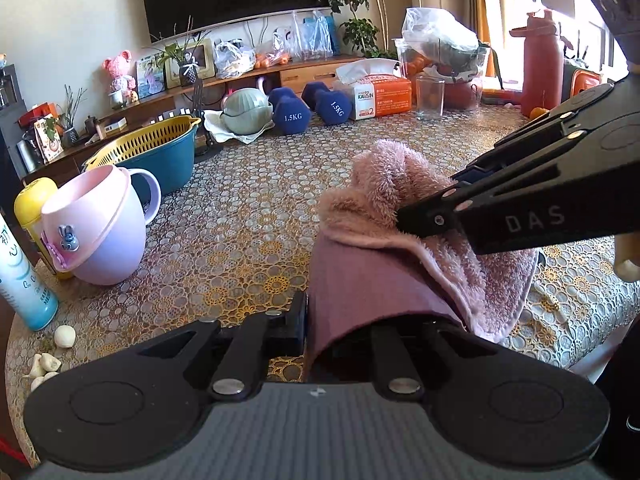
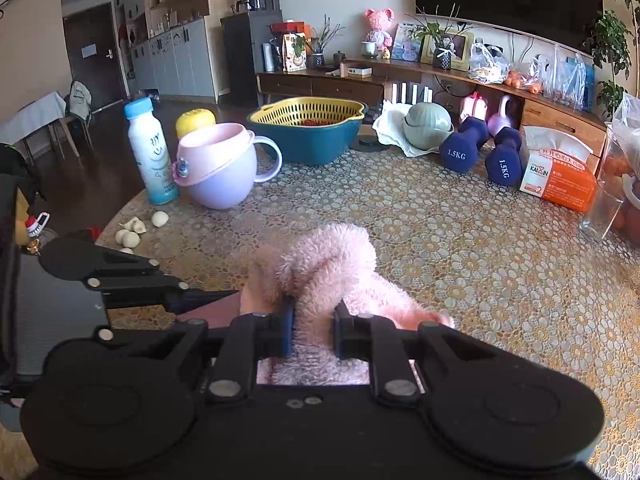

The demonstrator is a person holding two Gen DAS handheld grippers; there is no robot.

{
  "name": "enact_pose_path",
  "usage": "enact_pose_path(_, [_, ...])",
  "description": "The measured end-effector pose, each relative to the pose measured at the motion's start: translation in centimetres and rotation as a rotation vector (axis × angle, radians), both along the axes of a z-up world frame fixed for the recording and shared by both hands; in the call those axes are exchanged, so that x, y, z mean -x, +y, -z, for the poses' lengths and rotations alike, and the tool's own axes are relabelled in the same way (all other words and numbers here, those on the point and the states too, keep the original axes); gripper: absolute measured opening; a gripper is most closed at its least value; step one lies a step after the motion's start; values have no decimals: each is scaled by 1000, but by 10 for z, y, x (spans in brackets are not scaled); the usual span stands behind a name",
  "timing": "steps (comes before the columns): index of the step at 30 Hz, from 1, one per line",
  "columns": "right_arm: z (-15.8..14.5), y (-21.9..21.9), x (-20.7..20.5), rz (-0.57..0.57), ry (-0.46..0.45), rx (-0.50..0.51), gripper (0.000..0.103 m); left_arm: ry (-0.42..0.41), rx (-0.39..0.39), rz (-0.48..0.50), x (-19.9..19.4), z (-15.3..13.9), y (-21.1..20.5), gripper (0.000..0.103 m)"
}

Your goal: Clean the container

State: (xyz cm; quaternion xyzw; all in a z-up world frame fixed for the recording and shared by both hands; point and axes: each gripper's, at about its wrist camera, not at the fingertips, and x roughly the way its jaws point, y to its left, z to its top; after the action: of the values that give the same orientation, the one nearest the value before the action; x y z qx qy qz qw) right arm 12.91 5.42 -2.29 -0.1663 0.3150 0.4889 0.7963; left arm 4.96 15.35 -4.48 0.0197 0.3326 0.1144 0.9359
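A mauve container (image 1: 360, 280) hangs just above the table with its open mouth toward the left wrist camera. My left gripper (image 1: 316, 322) is shut on its near wall, one finger outside and the other hidden inside. A fluffy pink cloth (image 1: 384, 176) is draped over the container's far end and right side. My right gripper (image 1: 404, 218) comes in from the right, shut on this cloth. In the right wrist view, the right gripper (image 2: 314, 320) pinches the bunched cloth (image 2: 320, 256). The left gripper (image 2: 224, 294) reaches in from the left, holding the container (image 2: 216, 314), which is mostly hidden.
A pink and lilac cup (image 1: 96, 228) stands at the left beside a white bottle (image 1: 20, 280) and a yellow-lidded one. Behind are a blue basin with a yellow strainer (image 1: 160, 152), two blue dumbbells (image 1: 288, 110), a tissue box (image 1: 380, 96) and a glass (image 1: 430, 98). White lumps (image 1: 64, 336) lie by the table edge.
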Motion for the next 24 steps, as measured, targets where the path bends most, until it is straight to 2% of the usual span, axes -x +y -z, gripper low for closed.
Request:
enact_pose_path(4, [10, 1, -16, 52, 25, 7, 17, 8, 28, 4, 3, 3, 4, 11])
enact_pose_path(13, [24, 3, -28, 147, 6, 38, 18, 21, 123, -11, 20, 7, 15, 11])
enact_pose_path(19, [17, 0, -29, 225, -38, 29, 18, 31, 161, -19, 32, 6, 17, 13])
enact_pose_path(24, [4, -23, -37, 294, -51, 3, 19, 34, 185, -29, 42, 5, 18, 16])
